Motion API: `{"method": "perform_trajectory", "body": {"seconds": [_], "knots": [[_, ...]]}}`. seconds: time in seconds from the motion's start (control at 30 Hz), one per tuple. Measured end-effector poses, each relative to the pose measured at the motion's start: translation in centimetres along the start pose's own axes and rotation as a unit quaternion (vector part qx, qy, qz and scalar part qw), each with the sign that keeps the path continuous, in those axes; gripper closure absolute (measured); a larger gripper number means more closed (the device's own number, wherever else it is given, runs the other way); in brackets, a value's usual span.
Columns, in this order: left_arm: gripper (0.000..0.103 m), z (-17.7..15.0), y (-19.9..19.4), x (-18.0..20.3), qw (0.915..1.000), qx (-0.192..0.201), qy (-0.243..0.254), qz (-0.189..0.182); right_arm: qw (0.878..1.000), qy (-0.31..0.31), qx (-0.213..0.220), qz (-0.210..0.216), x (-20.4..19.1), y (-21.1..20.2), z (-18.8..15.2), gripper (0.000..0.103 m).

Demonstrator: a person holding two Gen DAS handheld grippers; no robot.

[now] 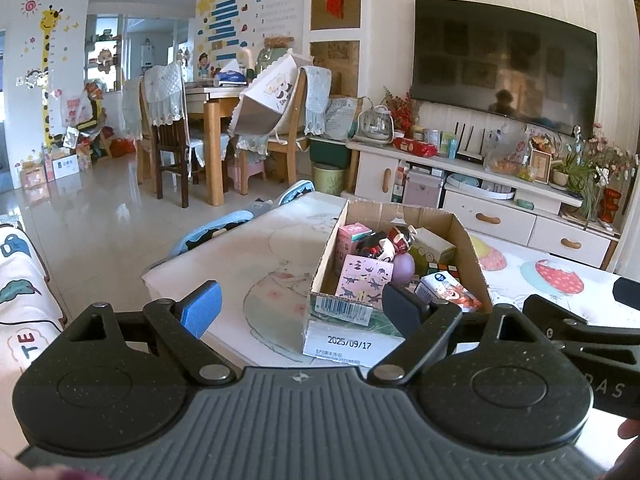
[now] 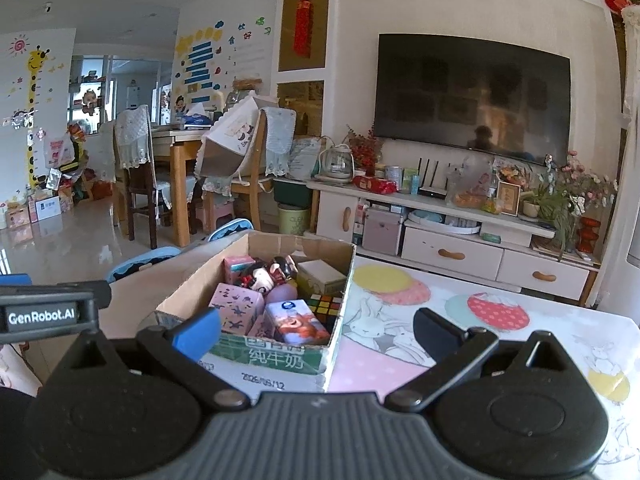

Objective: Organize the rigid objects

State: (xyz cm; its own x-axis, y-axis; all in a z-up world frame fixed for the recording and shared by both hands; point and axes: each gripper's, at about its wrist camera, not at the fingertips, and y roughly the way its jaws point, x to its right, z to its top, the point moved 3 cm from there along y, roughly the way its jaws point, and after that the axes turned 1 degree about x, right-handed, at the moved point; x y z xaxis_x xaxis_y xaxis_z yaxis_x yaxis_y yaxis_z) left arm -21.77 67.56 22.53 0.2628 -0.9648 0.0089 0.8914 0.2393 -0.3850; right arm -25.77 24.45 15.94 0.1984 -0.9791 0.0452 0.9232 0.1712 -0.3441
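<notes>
Right wrist view alone shows the Rubik's cube (image 2: 326, 305) clearly; both grippers gape wide, empty.

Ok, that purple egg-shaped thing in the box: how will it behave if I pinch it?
The purple egg looks smooth and rounded, so it may squirt out of flat pads. Wedged between the pink carton and Rubik's cube, it probably won't roll until lifted. Both grippers, left and right, are open.
</notes>
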Motion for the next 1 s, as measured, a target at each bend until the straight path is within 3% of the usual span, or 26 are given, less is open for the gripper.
{"method": "perform_trajectory", "body": {"seconds": [0.63, 0.77, 1.0], "knots": [[0.0, -0.9, 0.0, 1.4, 0.9997, -0.003, 0.02, -0.01, 1.0, 0.006, -0.013, 0.003, 0.8, 0.7, -1.1, 0.001], [0.0, -1.1, 0.2, 1.7, 0.9993, -0.011, 0.021, -0.028, 1.0, 0.01, -0.016, 0.005, 1.2, 0.9, -1.4, 0.001], [0.0, -1.4, 0.7, 2.9, 0.9988, -0.021, 0.031, -0.032, 0.999, 0.024, -0.021, -0.017, 3.9, 1.2, -2.2, 0.001]]}}
